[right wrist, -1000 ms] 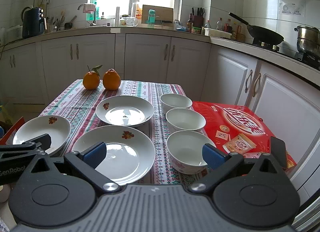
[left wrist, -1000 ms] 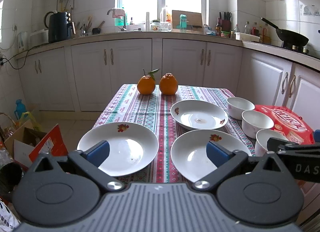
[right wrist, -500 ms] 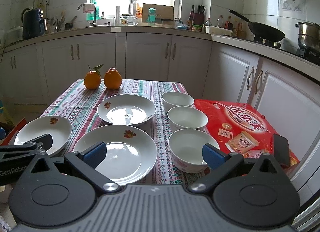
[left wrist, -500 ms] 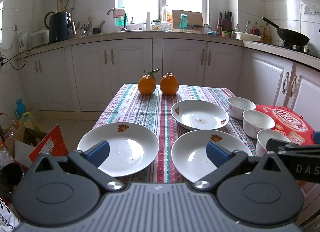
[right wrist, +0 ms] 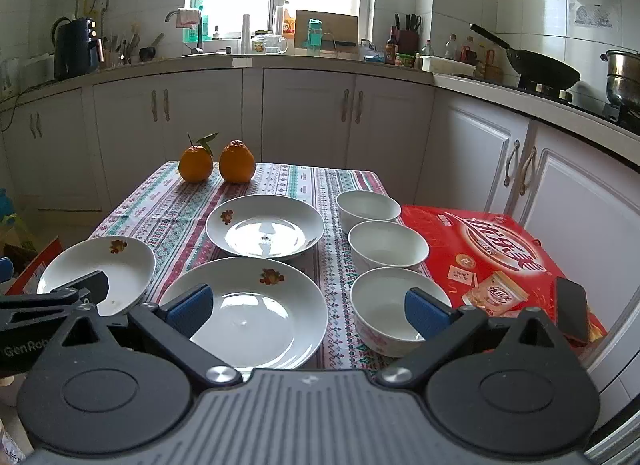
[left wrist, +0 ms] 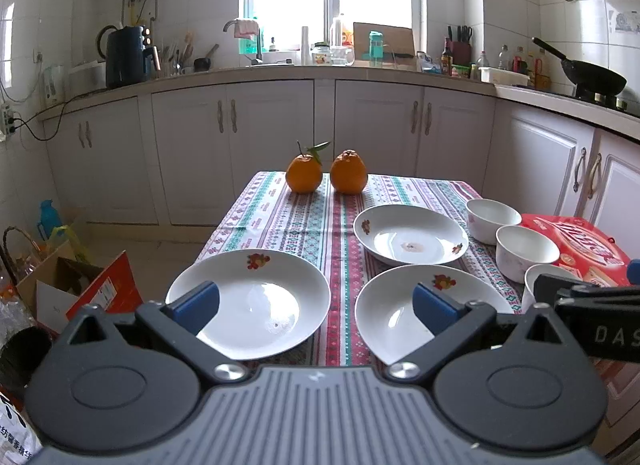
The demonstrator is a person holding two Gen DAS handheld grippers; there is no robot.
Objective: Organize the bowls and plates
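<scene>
Both grippers hang low at the near edge of the table, side by side, pointing across it. The left gripper (left wrist: 316, 305) has its two blue pads wide apart and holds nothing. One pad sits over the near left plate (left wrist: 256, 297), the other over the near right plate (left wrist: 404, 305). The right gripper (right wrist: 308, 309) is also spread wide and empty. Its left pad is over the near right plate and its right pad is over the nearest bowl (right wrist: 384, 309). None of the pads touch the dishes, as far as I can see.

The dishes all lie on a striped tablecloth (right wrist: 176, 209). Just past the two near plates is a third plate (right wrist: 264, 225), farther back and toward the right. Each plate has a small flower picture on its rim. Three white bowls stand in a line on the right side, going from near to far: the nearest bowl, then the middle bowl (right wrist: 388, 245), then the far bowl (right wrist: 368, 209). A red box (right wrist: 496, 253) lies just right of the bowls, with a dark phone (right wrist: 572, 313) on its near corner.

At the far end of the table two oranges (right wrist: 236, 161) sit close together. Behind them are white cupboards (right wrist: 308, 117).
</scene>
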